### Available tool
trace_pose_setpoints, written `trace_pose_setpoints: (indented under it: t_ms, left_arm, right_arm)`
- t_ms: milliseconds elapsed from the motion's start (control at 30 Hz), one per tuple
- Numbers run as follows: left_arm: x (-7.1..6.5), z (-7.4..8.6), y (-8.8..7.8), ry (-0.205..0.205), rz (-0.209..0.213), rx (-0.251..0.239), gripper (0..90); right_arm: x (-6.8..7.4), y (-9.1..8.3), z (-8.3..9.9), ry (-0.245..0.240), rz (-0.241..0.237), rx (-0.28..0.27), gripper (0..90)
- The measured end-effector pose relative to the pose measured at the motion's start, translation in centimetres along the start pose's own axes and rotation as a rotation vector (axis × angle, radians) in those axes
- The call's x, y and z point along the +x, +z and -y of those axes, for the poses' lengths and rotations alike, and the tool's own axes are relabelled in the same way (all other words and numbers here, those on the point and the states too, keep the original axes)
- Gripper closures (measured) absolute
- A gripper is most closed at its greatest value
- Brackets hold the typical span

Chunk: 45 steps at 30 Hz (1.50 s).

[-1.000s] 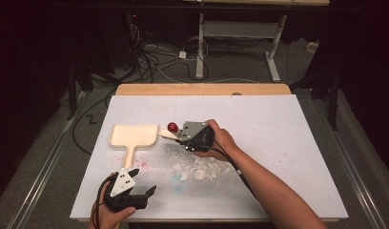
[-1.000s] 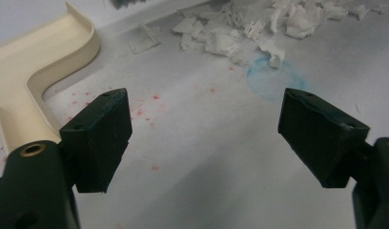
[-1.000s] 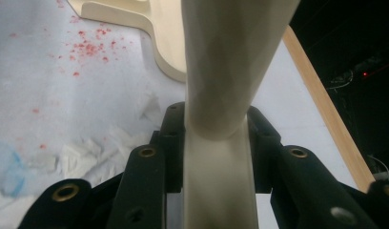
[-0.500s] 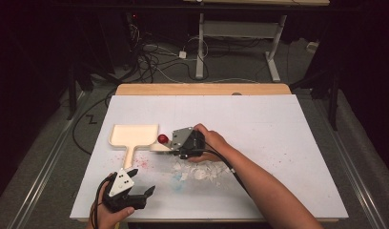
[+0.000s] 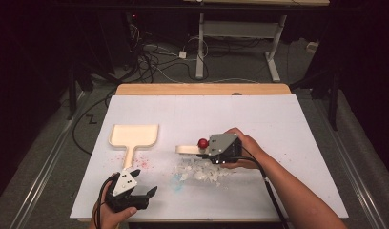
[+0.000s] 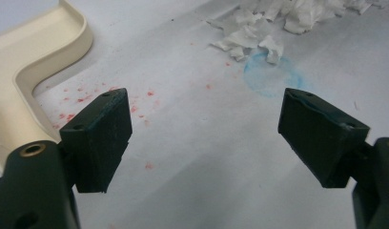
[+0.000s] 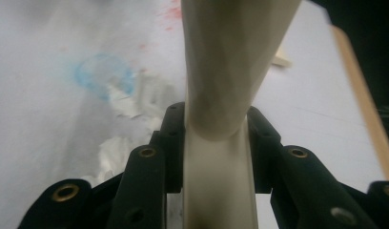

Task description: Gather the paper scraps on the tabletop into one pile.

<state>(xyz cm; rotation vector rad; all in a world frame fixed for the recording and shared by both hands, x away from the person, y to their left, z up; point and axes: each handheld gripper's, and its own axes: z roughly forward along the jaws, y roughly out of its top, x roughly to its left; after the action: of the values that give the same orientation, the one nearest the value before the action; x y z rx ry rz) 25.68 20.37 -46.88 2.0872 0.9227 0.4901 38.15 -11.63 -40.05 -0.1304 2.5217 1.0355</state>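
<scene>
The cream dustpan (image 5: 134,135) lies flat on the left half of the white table sheet (image 5: 288,119), pan end away from the person and handle pointing toward the near edge; red specks (image 5: 144,162) dot the sheet beside that handle. The left gripper (image 5: 144,192) rests near the front edge just below the dustpan handle; in the left gripper view its jaws stand wide apart with nothing between them, the dustpan (image 6: 35,62) at the upper left and a faint blue ring (image 6: 269,76) ahead. A heap of torn white paper scraps (image 5: 202,171) sits at the table centre, near the blue ring. The right gripper (image 5: 204,150) sits just above the scraps; its jaws are clamped on the cream handle of a small brush (image 5: 188,149), which extends leftward, level with the table; a red ball (image 5: 202,142) sits at the gripper's front. In the right gripper view the brush handle (image 7: 230,71) runs straight up between the closed jaws.
</scene>
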Motion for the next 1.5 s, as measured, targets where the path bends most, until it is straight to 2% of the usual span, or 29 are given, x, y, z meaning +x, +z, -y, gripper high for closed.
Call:
trace_pose_setpoints:
  t_ms: [33, 67, 133, 167, 267, 333, 433, 500, 533, 567, 733, 767, 800, 833, 867, 933, 1000, 1100, 1200, 1267, 1300, 1333, 1367, 1433, 1500]
  left_arm:
    - [0.0, 0.0, 0.0, 0.003, -0.001, 0.003, 17.9]
    - [0.0, 0.0, 0.1, 0.004, 0.001, 0.005, 17.9]
    - [0.0, 0.0, 0.1, 0.004, 0.002, 0.006, 17.9]
    - [-0.1, 0.0, 0.1, 0.006, 0.000, 0.009, 17.9]
    - [-0.2, 0.0, 0.2, 0.015, 0.003, 0.009, 17.9]
    - [-0.2, 0.0, 0.2, 0.020, 0.002, 0.010, 17.9]
    - [-0.2, 0.0, 0.2, 0.020, 0.003, 0.011, 17.9]
    - [-0.2, -0.1, 0.2, 0.021, 0.003, 0.012, 18.0]
    - [-0.3, -0.1, 0.2, 0.023, 0.005, 0.013, 18.0]
    - [-0.3, -0.1, 0.2, 0.026, 0.005, 0.013, 18.0]
    - [-0.4, -0.2, 0.3, 0.035, 0.003, 0.015, 18.0]
    - [-0.4, -0.2, 0.3, 0.035, 0.003, 0.014, 18.0]
    - [-0.4, -0.2, 0.2, 0.036, 0.003, 0.015, 18.0]
    - [-0.4, -0.2, 0.2, 0.037, 0.002, 0.015, 17.9]
    - [-0.4, -0.2, 0.2, 0.037, 0.001, 0.014, 18.0]
    - [-0.4, -0.2, 0.2, 0.040, 0.002, 0.015, 18.0]
    - [-0.5, -0.2, 0.2, 0.042, 0.004, 0.016, 18.0]
    - [-0.7, -0.2, 0.3, 0.053, 0.007, 0.022, 18.0]
    - [-0.8, -0.2, 0.5, 0.056, 0.011, 0.026, 18.0]
    - [-0.9, -0.2, 0.5, 0.059, 0.011, 0.029, 18.1]
    - [-1.0, -0.2, 0.5, 0.061, 0.008, 0.030, 18.1]
    - [-1.0, -0.3, 0.5, 0.064, 0.007, 0.031, 18.1]
    - [-1.1, -0.3, 0.5, 0.065, 0.005, 0.029, 18.2]
    - [-1.1, -0.3, 0.4, 0.063, 0.000, 0.023, 18.2]
    - [-1.1, -0.3, 0.3, 0.059, -0.003, 0.018, 18.3]
  right_arm:
    - [0.0, 0.0, 0.0, 0.000, 0.000, 0.000, 67.6]
    - [-0.4, -1.1, 0.3, 0.043, 0.060, -0.024, 67.6]
    - [-0.7, -2.0, 0.5, 0.091, 0.093, -0.036, 67.6]
    - [-0.7, -2.0, 0.5, 0.091, 0.093, -0.036, 67.6]
    - [-1.2, -3.5, 0.9, 0.183, 0.165, -0.035, 67.6]
    - [-1.4, -4.4, 1.5, 0.247, 0.226, 0.012, 67.6]
    - [-1.1, -4.9, 2.3, 0.303, 0.301, 0.091, 67.5]
    - [-0.6, -4.7, 3.6, 0.353, 0.342, 0.158, 67.6]
    - [-0.4, -4.4, 4.0, 0.360, 0.355, 0.189, 67.6]
    - [-0.2, -4.2, 4.4, 0.361, 0.358, 0.210, 67.6]
    - [0.7, -3.2, 5.6, 0.408, 0.351, 0.238, 67.6]
    - [1.5, -3.1, 5.4, 0.414, 0.321, 0.223, 67.5]
    - [1.5, -3.1, 5.4, 0.414, 0.321, 0.223, 67.5]
    - [2.5, -2.8, 4.8, 0.397, 0.302, 0.216, 67.3]
    - [2.7, -2.8, 4.6, 0.386, 0.273, 0.204, 67.3]
    - [3.1, -2.7, 4.3, 0.384, 0.256, 0.188, 67.5]
    - [3.6, -2.5, 3.5, 0.367, 0.262, 0.174, 67.5]
    - [3.9, -2.6, 2.9, 0.403, 0.252, 0.134, 67.6]
    - [4.0, -2.9, 2.6, 0.407, 0.291, 0.130, 67.6]
    - [3.7, -3.5, 2.8, 0.454, 0.314, 0.123, 67.5]
    - [3.6, -4.0, 3.1, 0.491, 0.348, 0.137, 67.5]
    - [3.6, -4.0, 3.1, 0.491, 0.348, 0.137, 67.5]
    - [3.6, -4.3, 3.3, 0.507, 0.370, 0.146, 67.6]
    - [3.8, -4.7, 3.8, 0.555, 0.406, 0.186, 67.6]
    - [4.2, -4.7, 4.2, 0.590, 0.411, 0.216, 67.6]
